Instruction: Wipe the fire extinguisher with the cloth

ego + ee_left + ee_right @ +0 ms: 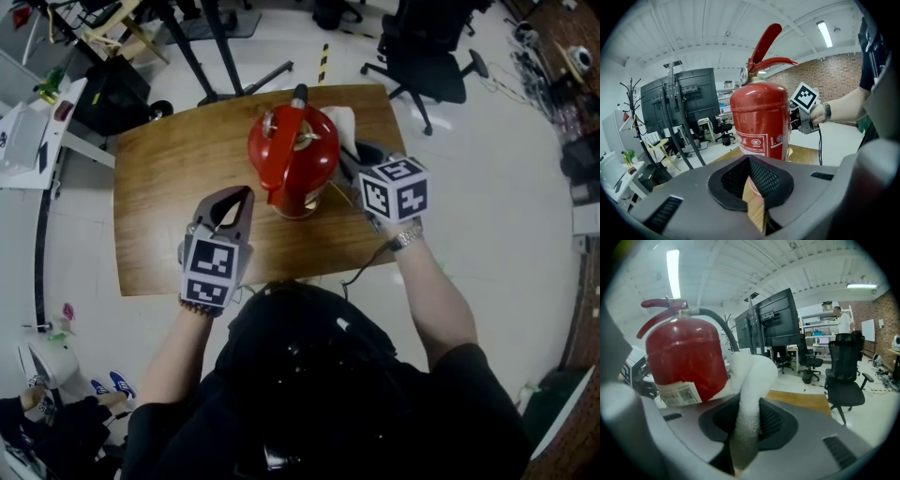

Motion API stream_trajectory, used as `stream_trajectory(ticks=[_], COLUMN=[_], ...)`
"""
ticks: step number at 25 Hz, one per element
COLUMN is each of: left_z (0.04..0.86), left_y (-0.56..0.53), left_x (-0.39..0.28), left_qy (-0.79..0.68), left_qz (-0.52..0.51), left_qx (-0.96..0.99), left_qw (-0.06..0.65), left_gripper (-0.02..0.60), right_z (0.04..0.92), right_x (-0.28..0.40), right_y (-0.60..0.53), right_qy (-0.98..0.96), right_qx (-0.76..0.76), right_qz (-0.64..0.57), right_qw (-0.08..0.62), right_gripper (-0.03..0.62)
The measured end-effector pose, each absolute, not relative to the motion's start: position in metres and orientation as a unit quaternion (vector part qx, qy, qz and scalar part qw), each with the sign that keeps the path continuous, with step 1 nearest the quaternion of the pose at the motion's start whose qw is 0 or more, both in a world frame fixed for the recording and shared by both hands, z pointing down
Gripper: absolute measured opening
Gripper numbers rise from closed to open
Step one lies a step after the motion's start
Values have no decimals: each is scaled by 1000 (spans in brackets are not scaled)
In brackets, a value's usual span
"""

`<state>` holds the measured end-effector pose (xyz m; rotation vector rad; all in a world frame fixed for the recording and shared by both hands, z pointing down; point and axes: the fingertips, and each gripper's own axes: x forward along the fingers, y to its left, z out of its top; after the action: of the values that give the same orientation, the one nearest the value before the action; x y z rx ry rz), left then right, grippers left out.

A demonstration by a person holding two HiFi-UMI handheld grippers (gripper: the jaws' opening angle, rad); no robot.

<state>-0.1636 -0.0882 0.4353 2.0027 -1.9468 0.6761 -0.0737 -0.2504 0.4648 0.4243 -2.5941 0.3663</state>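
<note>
A red fire extinguisher point(292, 155) stands upright in the middle of the wooden table point(159, 197). My left gripper point(246, 197) is shut and empty, its tips just short of the cylinder's near left side; the left gripper view puts the red body point(759, 122) right beyond the closed jaws point(750, 161). My right gripper point(351, 157) is at the extinguisher's right side, shut on a white cloth point(343, 120). In the right gripper view the cloth point(752, 376) rises out of the jaws point(747, 416) in a thick fold and lies against the cylinder point(684, 355) and its black hose.
A black office chair point(427, 56) stands beyond the table's far right corner. The legs of a black stand point(220, 56) reach toward its far edge. A white desk point(28, 131) is off to the left. A cable point(361, 267) hangs over the near table edge.
</note>
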Motion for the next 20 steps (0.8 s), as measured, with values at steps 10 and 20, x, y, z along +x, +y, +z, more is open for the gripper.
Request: stream_trajectory(ticks=[10, 20], left_z=[451, 458], left_y=[-105, -113], left_x=[-179, -175], left_qy=[-656, -660], left_qz=[220, 213], left_qx=[709, 705], left_qw=[138, 149], left_gripper=[0, 0], right_z=[509, 551], right_x=[-73, -70], right_y=[-254, -255], right_qy=[-937, -927], right_qx=[159, 143], right_qz=[148, 144], right_qw=[273, 316], right_gripper=[107, 107])
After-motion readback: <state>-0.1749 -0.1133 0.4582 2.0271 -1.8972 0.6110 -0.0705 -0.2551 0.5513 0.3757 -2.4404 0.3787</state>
